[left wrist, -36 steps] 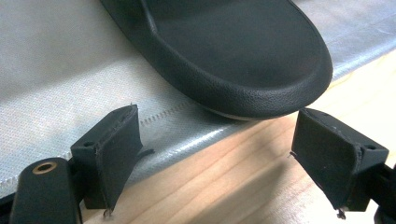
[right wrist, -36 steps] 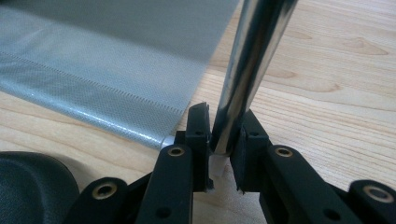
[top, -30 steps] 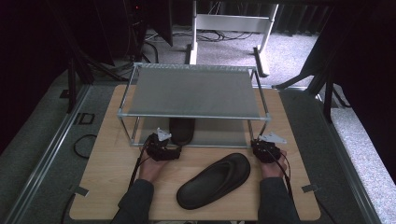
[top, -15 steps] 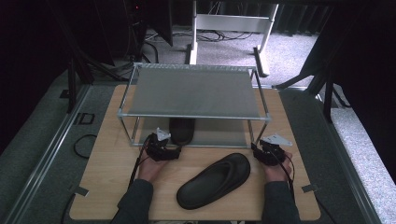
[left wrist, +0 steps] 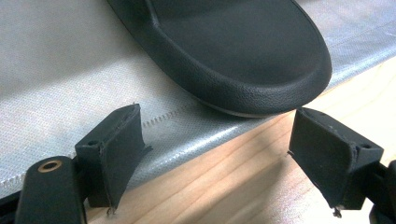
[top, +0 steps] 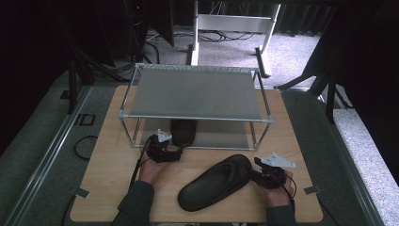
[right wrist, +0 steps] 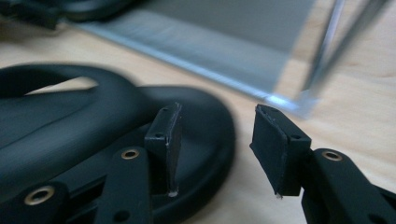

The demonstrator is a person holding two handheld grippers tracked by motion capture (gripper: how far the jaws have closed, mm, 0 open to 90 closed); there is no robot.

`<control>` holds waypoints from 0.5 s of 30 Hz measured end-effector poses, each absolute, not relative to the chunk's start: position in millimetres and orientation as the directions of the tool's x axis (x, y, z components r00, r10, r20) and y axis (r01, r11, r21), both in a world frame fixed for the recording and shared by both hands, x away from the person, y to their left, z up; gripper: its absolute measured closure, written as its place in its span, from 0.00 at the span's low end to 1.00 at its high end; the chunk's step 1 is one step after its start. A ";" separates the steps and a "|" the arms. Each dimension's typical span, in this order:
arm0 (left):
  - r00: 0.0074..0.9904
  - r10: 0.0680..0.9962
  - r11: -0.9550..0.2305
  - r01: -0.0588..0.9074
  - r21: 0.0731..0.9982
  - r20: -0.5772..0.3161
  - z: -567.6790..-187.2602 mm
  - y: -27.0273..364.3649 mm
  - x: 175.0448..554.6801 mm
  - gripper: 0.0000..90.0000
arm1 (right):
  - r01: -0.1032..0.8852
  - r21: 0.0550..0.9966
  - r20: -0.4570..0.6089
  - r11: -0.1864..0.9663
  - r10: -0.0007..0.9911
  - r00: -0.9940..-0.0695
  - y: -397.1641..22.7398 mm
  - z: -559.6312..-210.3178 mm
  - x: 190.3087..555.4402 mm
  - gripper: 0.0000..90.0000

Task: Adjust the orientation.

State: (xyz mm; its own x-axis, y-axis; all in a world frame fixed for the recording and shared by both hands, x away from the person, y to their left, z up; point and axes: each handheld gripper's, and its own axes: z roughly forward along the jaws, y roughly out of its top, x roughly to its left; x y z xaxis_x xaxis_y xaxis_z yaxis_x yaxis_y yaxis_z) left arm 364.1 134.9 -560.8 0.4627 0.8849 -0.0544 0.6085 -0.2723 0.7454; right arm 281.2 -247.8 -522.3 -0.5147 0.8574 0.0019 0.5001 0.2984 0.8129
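A black slipper (top: 214,183) (right wrist: 70,121) lies slantwise on the wooden table (top: 108,174) in front of a two-tier rack (top: 197,92). A second black slipper (top: 183,132) (left wrist: 233,51) rests on the rack's grey lower shelf (left wrist: 56,70), its rounded end over the shelf edge. My left gripper (top: 176,150) (left wrist: 217,154) stands open just short of that end, touching nothing. My right gripper (top: 256,173) (right wrist: 215,144) is at the right end of the table slipper. Its jaws have just been opening: one jaw is over the slipper's sole, the other beside its rim, and neither pad presses on it.
The rack's thin metal legs (right wrist: 327,51) stand close to my right gripper. The wide grey top shelf (top: 197,92) overhangs the lower one. Tape marks the table's front corners (top: 310,190). Dark floor, cables and a white frame (top: 230,21) lie beyond the table.
My right hand has drawn back from the rack's right front corner toward the table's near edge, beside the slipper's end. The left hand and both slippers have stayed put.
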 end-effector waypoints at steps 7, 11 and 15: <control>0.462 0.885 -0.272 0.608 0.746 -0.053 -560.8 134.7 364.0 0.20 | 0.504 0.787 -0.005 0.357 0.820 -0.573 -228.9 -531.3 265.9 0.58; 0.462 0.885 -0.273 0.607 0.746 -0.052 -560.8 134.7 364.0 0.21 | 0.524 0.773 0.002 0.358 0.825 -0.565 -231.0 -535.4 267.2 0.57; 0.462 0.885 -0.273 0.607 0.746 -0.053 -560.8 134.7 364.1 0.20 | 0.520 0.763 -0.014 0.385 0.814 -0.581 -225.2 -538.4 273.6 0.62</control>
